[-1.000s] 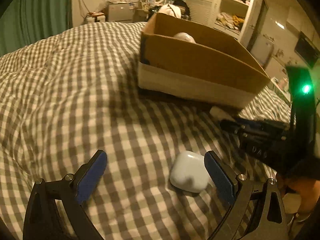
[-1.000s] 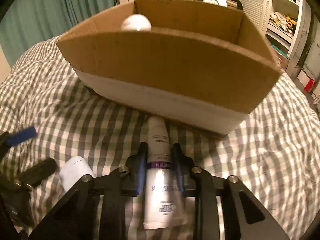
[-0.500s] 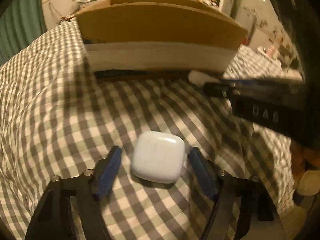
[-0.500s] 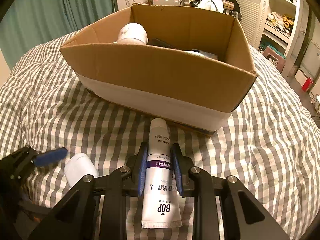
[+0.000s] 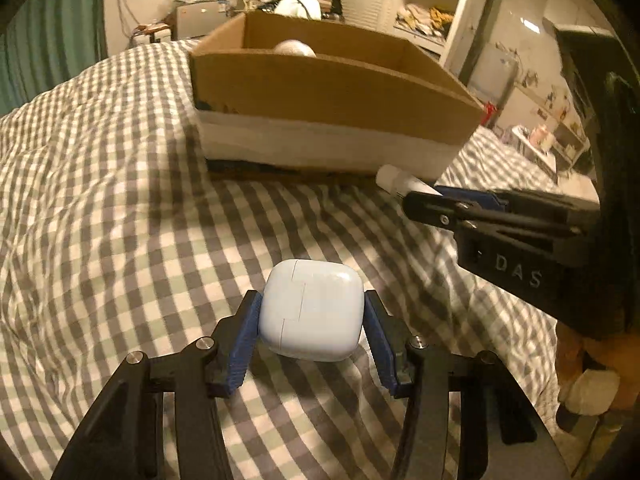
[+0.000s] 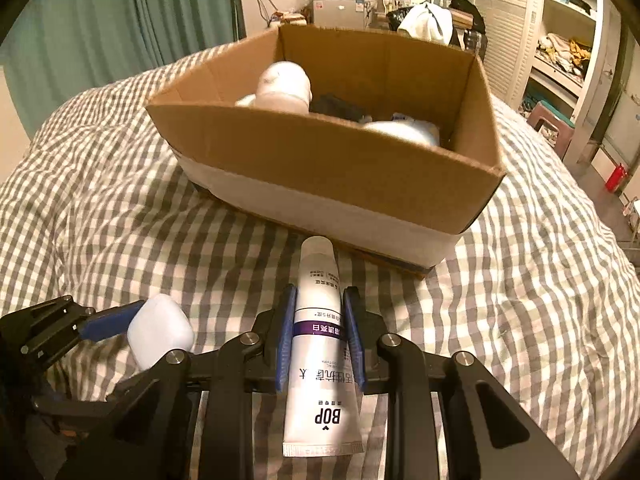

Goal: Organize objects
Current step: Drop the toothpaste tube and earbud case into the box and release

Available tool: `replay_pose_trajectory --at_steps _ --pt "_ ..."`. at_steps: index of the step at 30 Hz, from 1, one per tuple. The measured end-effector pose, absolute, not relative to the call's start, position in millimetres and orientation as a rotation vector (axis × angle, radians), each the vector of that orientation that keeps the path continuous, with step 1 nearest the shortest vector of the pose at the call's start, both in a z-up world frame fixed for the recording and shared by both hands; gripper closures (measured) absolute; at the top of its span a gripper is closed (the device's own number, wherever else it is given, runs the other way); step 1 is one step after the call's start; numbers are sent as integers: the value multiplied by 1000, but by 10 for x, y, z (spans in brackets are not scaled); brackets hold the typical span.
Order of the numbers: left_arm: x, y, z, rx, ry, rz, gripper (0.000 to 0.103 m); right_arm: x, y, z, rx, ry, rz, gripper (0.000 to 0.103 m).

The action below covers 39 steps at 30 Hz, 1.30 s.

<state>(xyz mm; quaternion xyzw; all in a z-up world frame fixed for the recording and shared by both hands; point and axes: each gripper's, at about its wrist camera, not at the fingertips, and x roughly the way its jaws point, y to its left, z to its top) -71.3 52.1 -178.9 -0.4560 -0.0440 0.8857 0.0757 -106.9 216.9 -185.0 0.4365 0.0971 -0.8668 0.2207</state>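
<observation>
Two tools are seen, each with two blue ribbed pads on black arms. One white earbud case (image 5: 311,309) is pinched between the pads of the left tool (image 5: 312,332); it is a smooth, glossy, rounded square with a thin seam across it, and it appears slightly raised above the bed (image 5: 120,208). One white tube (image 6: 322,344) is clamped at its middle by the right tool (image 6: 320,332); it is a soft plastic tube with a purple band and the letters "BOP", its round cap end pointing toward the box and its flat crimped end nearest the camera.

One cardboard box (image 6: 340,164) stands on the bed just beyond the tube's cap. It is brown, corrugated and open-topped, with a white band along the lower part of its walls. Inside it several things are seen: a rounded white object (image 6: 284,88) at the left, a dark object (image 6: 340,106) behind the near wall, and a pale bluish-white item (image 6: 404,128) at the right; what these are cannot be told, and a full count is hidden by the near wall.

The bed is covered by one grey-and-white checked quilt, soft and rumpled. The two tools are held side by side, near each other, both short of the box.
</observation>
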Motion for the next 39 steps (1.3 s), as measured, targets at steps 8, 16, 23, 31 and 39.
replay_pose_trajectory --at_steps 8,16,23,31,39 --pt "-636 429 -1604 -1345 -179 2715 51 -945 2225 -1517 1145 263 -2429 80" --pt "-563 307 -1407 -1306 -214 2749 51 -888 2246 -1277 1096 244 -2447 80" --pt "-743 197 -1057 -1250 -194 2783 51 -832 2272 -973 1000 226 -2465 80" --pt "-1088 180 -577 -1152 -146 2835 51 -961 2221 -645 903 230 -2488 80" --pt "-1484 200 -145 -1038 -118 2879 51 -1141 2295 -154 795 190 -2532 80"
